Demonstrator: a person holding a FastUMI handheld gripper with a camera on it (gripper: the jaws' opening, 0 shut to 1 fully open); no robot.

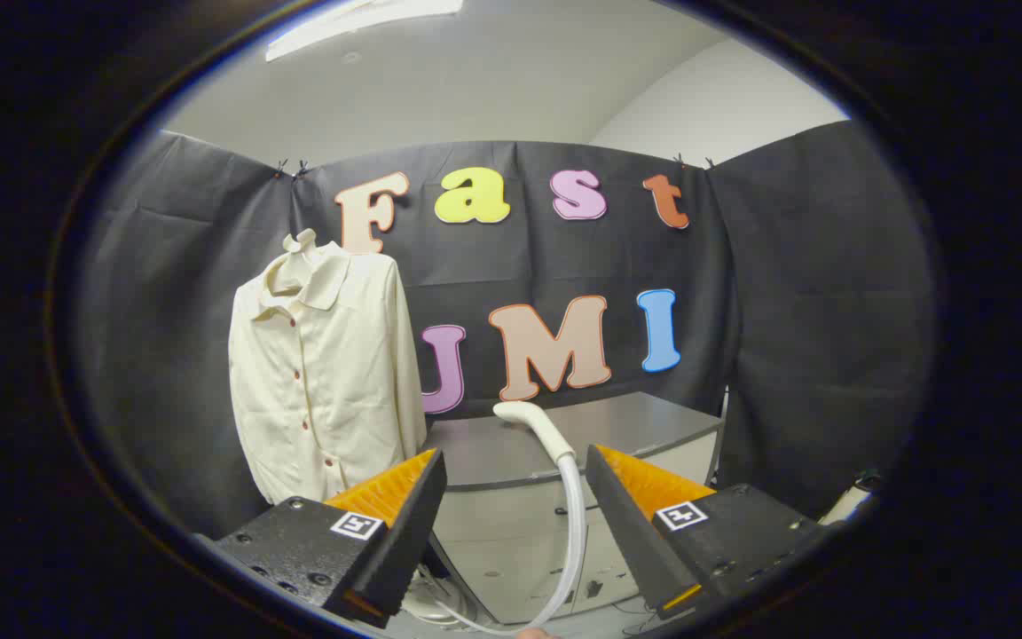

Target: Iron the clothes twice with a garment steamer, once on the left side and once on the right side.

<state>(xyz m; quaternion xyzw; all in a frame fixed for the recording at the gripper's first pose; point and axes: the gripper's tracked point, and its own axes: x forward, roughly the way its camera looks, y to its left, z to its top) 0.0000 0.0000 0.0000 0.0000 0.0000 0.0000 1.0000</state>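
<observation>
Both fingers of the gripper [515, 497] stand wide apart, empty, so centre them on the steamer head [536, 424] before closing, shirt [325, 382] hanging far left.

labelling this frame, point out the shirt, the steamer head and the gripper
shirt [325, 373], gripper view, front panel by the buttons
steamer head [536, 422], gripper view, white handle above hose
gripper [515, 461], gripper view, open gap between fingertips
</observation>
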